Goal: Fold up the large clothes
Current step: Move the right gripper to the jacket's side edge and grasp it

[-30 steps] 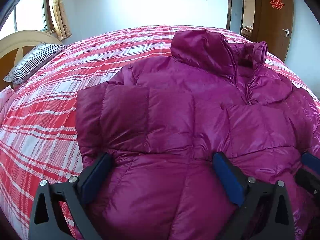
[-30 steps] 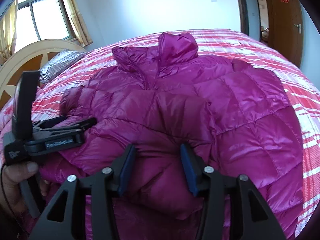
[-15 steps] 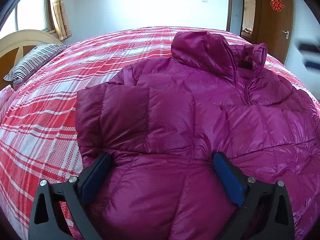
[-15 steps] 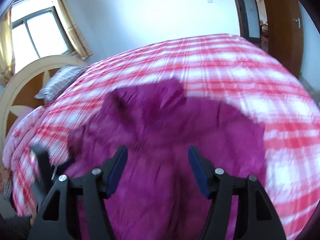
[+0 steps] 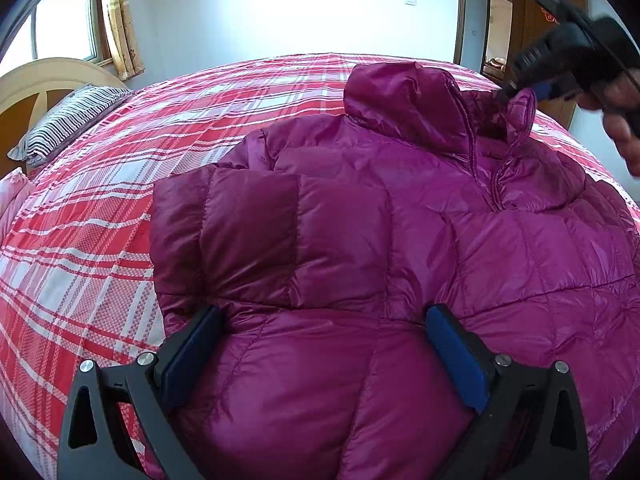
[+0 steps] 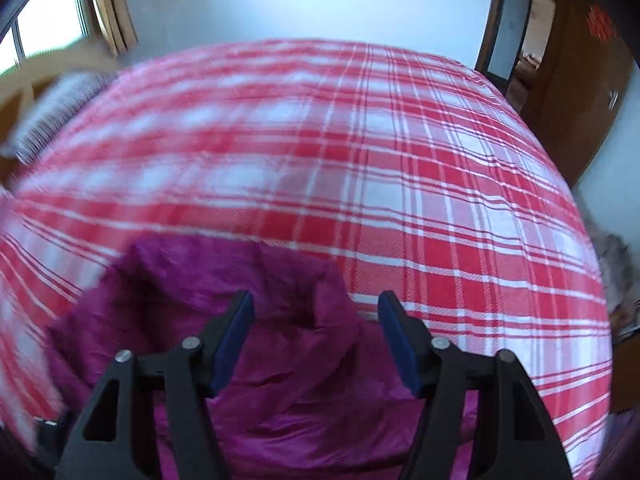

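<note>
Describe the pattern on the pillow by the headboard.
The pillow has dark and white stripes, sharpest in the left wrist view.

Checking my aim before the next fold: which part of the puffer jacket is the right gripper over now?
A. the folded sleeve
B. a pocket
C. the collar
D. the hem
C: the right gripper hangs over the magenta puffer jacket's stand-up collar, jaws closing but not yet pinching it.

Left claw [image 5: 320, 344] wide open, angled downward; right claw [image 6: 314, 334] closing, pads still apart.
</note>
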`<state>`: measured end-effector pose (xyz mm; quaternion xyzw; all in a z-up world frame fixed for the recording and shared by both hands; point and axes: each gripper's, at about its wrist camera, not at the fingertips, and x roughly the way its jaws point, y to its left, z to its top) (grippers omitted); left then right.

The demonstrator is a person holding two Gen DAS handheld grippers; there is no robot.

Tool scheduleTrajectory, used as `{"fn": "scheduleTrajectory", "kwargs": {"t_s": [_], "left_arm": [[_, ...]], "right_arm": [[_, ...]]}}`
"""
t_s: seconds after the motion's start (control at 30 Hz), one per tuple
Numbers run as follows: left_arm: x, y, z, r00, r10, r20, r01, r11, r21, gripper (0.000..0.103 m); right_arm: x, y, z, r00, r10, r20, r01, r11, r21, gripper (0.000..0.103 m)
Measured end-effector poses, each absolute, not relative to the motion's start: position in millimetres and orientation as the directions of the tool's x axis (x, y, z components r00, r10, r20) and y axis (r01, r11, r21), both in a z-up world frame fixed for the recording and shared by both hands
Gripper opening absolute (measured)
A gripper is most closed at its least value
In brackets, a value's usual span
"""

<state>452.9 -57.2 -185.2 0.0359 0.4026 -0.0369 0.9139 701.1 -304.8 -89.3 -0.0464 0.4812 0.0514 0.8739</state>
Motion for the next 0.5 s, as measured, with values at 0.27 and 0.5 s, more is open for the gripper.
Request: {"fn": "scheduleTrajectory", "kwargs": {"t_s": [0.27, 0.5], "left_arm": [[453.5, -58.8, -185.5, 0.676, -0.032, -0.736, 0.093, 0.995, 0.043, 0.102], [444.4, -60.6, -167.0, 0.695, -0.030, -0.718, 0.101, 0.993, 0.056, 0.102]], "right_arm": [[656.6, -336.0, -107.9, 0.580, 0.026, -0.814, -0.110, 0.993, -0.047, 0.012], [640.3, -364.6, -134.9, 0.608, 0.069, -0.791, -0.030, 0.998, 0.063, 0.011]]}}
